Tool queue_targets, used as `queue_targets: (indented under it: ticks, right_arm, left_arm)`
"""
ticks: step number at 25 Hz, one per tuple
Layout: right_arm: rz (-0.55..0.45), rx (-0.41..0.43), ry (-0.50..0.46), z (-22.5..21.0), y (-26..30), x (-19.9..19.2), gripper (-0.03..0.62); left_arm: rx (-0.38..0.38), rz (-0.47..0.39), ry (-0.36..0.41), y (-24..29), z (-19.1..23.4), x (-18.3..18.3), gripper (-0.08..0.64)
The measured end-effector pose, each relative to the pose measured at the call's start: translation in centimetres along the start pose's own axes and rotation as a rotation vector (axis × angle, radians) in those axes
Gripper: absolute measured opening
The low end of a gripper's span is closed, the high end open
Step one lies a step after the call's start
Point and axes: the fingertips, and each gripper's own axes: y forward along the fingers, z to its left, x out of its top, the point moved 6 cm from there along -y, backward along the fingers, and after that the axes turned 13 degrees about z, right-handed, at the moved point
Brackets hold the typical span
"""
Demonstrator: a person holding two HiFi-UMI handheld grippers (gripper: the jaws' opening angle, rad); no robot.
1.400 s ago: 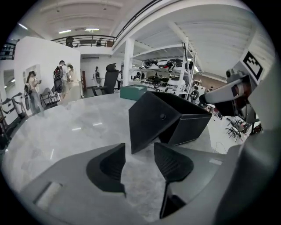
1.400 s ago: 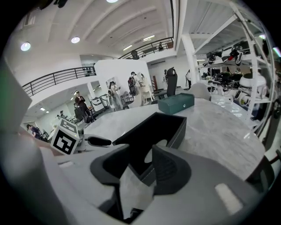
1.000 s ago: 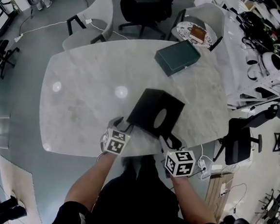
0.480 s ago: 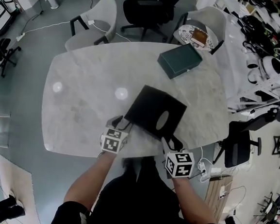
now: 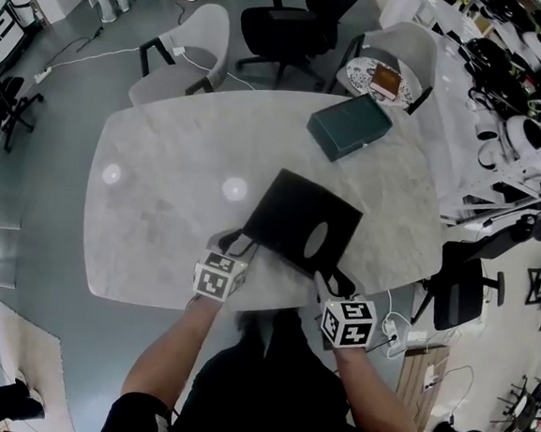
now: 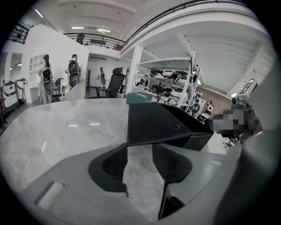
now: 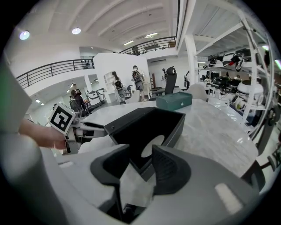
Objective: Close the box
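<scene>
A black box point(image 5: 303, 221) lies open on the marble table point(image 5: 158, 210), with an oval cutout in its side. My left gripper point(image 5: 235, 243) is at the box's near left corner. Its jaws are closing, and in the left gripper view the box point(image 6: 162, 125) has its flap corner just at the gripper point(image 6: 139, 154) tips, with bare table showing in the gap. My right gripper point(image 5: 333, 280) stands open at the near right corner. In the right gripper view the box point(image 7: 145, 123) has its edge running into that gripper point(image 7: 140, 154), untouched by the pads.
A dark green closed box point(image 5: 349, 126) sits at the table's far right. Grey chairs point(image 5: 196, 39) and a black office chair point(image 5: 292, 19) stand beyond the table. Another chair holds a plate point(image 5: 377, 74). Shelves of gear point(image 5: 516, 100) line the right.
Both grippers have stayed at the box's near corners, with the left one edging in toward its corner. The box has not visibly changed.
</scene>
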Motion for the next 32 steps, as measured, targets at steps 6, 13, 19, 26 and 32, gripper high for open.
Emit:
queue_targets:
  ticks: [6, 13, 19, 26, 32]
  right_arm:
    - [-0.007, -0.001, 0.01, 0.0, -0.2, 0.0, 0.16]
    - [0.003, -0.004, -0.006, 0.0, -0.3, 0.0, 0.16]
    - [0.011, 0.015, 0.017, 0.1, -0.6, 0.2, 0.16]
    - [0.016, 0.018, 0.005, 0.4, -1.5, -0.4, 0.16]
    - [0.026, 0.001, 0.038, 0.5, -3.0, -1.7, 0.16]
  left_arm:
    - [-0.027, -0.02, 0.035, -1.2, -0.1, 0.7, 0.184]
    - [-0.111, -0.065, 0.121, -2.7, -1.4, 2.4, 0.112]
    - [-0.107, -0.087, 0.158, -3.7, -1.9, 3.9, 0.163]
    - [-0.163, -0.07, 0.206, -4.2, -1.8, 3.6, 0.167]
    - [-0.19, -0.044, 0.298, -4.3, -1.9, 3.5, 0.168]
